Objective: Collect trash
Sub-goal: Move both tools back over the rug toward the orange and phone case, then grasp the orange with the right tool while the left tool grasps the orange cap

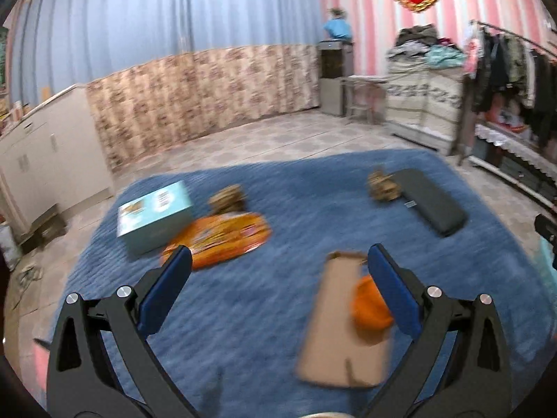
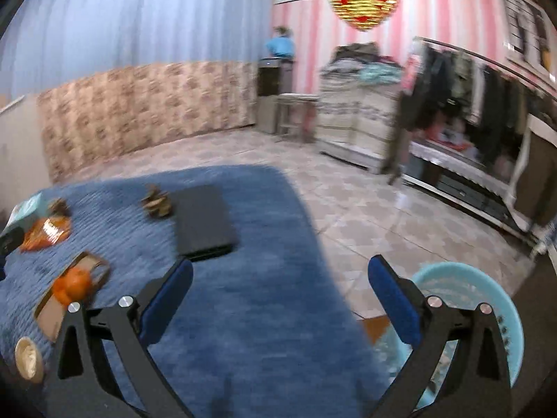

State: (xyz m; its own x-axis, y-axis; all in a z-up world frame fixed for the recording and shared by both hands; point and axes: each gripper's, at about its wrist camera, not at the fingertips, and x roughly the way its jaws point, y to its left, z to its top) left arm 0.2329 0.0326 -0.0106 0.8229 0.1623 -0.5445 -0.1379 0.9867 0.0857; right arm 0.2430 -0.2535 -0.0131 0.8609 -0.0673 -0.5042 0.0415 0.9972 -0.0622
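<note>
Trash lies scattered on a blue rug [image 1: 278,209]. My left gripper [image 1: 278,261] hangs open above it, holding nothing. Beside its right finger, a flat brown cardboard piece [image 1: 334,320] carries orange peel [image 1: 369,306]. Farther off lie an orange snack bag [image 1: 222,237], a teal box [image 1: 153,216] and two brown crumpled wads [image 1: 228,198] [image 1: 383,184]. My right gripper [image 2: 280,271] is open and empty over the rug's right edge. A light blue basket [image 2: 463,289] stands on the floor under its right finger. The cardboard with peel [image 2: 75,282] lies left of that gripper.
A dark flat case [image 1: 431,202] rests on the rug's far right. A small round lid [image 2: 28,358] lies at the near left. White cabinets [image 1: 45,146] line the left wall; a clothes rack [image 2: 480,97] and stacked bedding [image 2: 358,104] stand right. Tiled floor [image 2: 365,202] surrounds the rug.
</note>
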